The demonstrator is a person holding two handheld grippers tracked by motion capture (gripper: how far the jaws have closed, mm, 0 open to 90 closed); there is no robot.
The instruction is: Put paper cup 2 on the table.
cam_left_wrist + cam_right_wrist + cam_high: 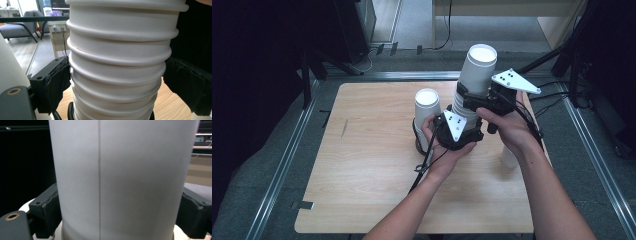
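Near the middle of the wooden table [362, 200], with bare board open to the left and front, a lone upturned cup [427, 107] stands just left of the tall stack of white paper cups [472, 85]. That stack stands bottoms-up, its long axis leaning up and slightly right. The left gripper [455, 131] pinches its ribbed lower rims; the right gripper [492, 97] clamps the smooth top cup [120, 180]. Another cup [508, 157] sits near the right edge.

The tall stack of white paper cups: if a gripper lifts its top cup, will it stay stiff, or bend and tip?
The tall stack already leans, so it probably tips easily. Its nested rims suggest cups may cling together. The top cup has thin paper walls, likely light and easily crushed between the right gripper jaws.
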